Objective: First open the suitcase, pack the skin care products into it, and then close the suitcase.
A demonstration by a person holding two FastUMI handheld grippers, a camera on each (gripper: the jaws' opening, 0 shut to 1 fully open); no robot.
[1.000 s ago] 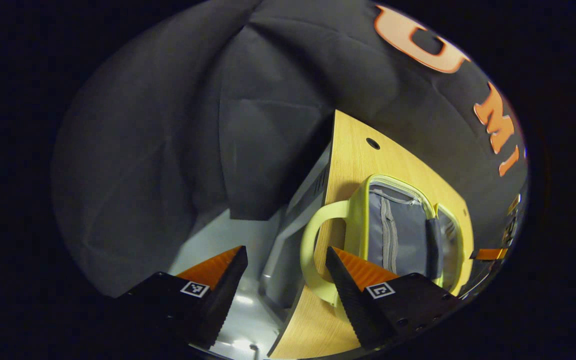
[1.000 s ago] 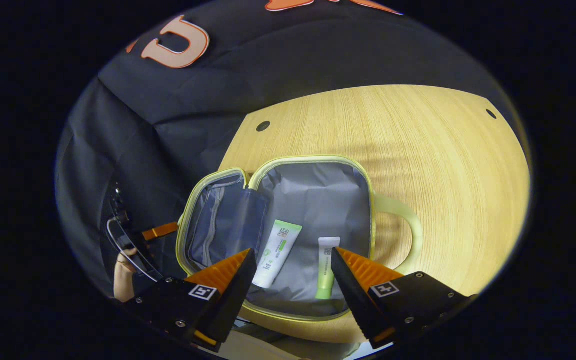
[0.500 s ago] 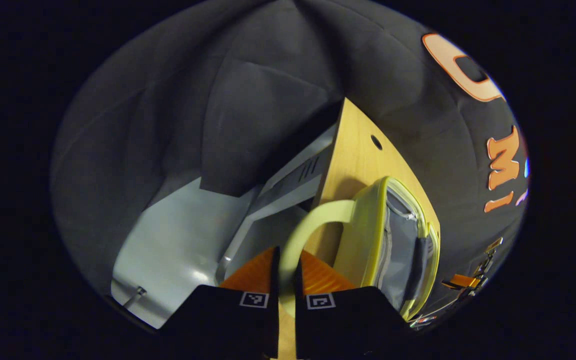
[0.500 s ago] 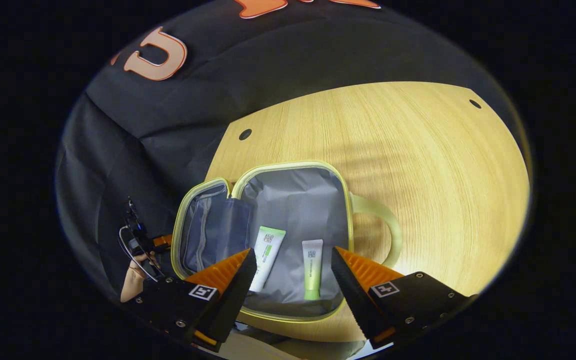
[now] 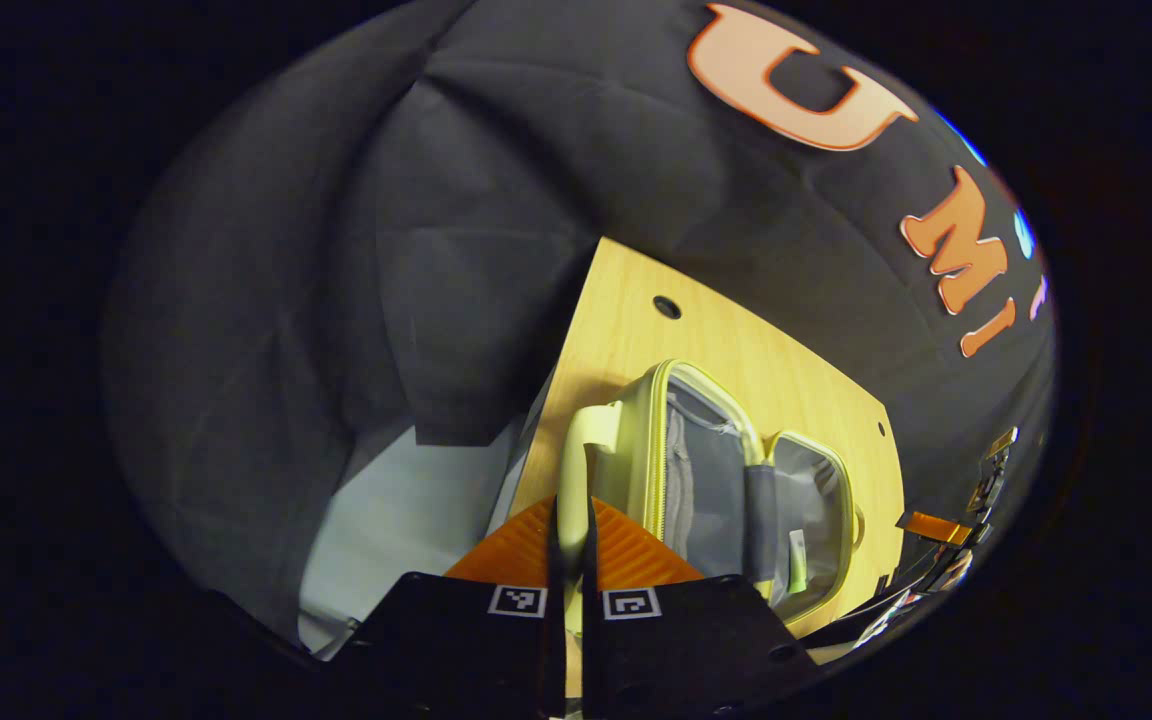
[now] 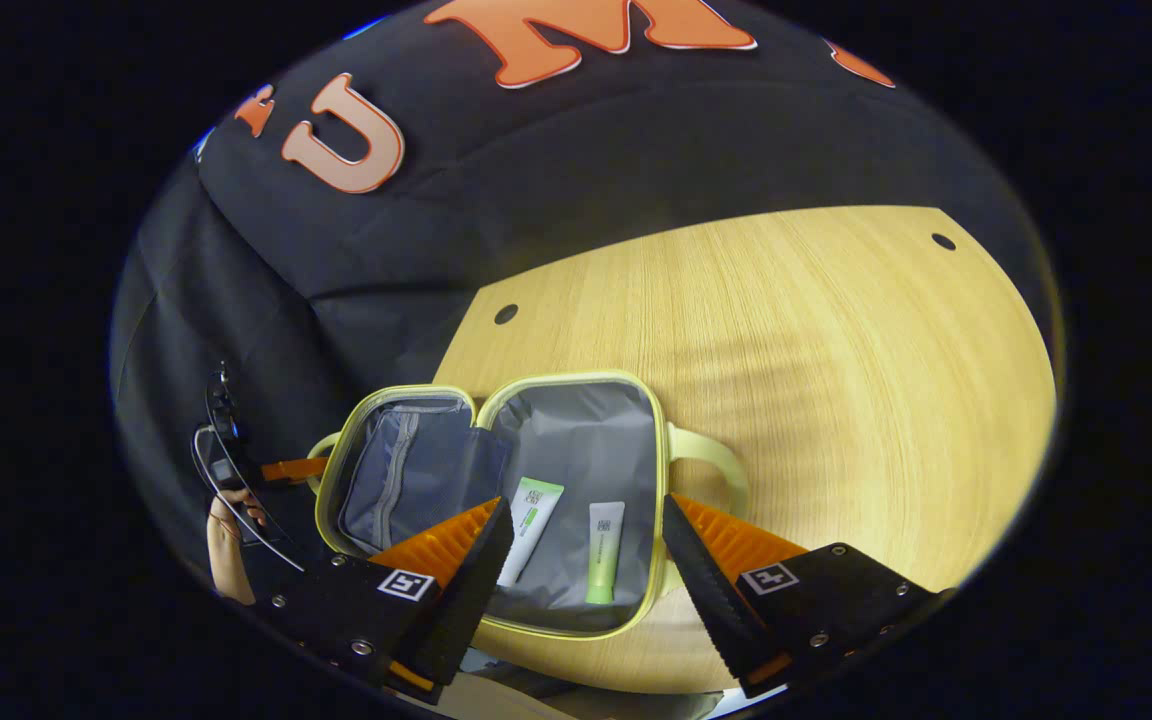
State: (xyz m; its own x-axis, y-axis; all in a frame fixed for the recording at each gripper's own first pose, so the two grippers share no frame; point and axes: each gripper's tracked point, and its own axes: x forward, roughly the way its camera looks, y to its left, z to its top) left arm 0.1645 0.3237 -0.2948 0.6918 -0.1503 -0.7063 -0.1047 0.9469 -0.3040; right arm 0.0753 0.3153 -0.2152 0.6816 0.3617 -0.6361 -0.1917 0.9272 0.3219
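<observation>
Two grippers, one suitcase, two tubes. Left gripper (image 5: 569, 560): jaws clamped on the pale handle (image 5: 584, 450) of the suitcase's lid half, which stands raised on edge in the left gripper view. Right gripper (image 6: 586, 545): jaws spread wide, holding nothing, poised above the near rim of the case. Suitcase (image 6: 661, 470): small, yellow-trimmed, grey-lined, lying open on the wooden table (image 6: 836, 340). Contents: white-and-green tube (image 6: 530, 515) and green tube (image 6: 604, 550), side by side in the right half, apart from each other. Far: the booth's dark cloth wall. Step judged in hand: closing, packing apparently complete. Next move calls for swinging the lid half over by its handle until the rims meet, keeping the tubes clear of the seam.
</observation>
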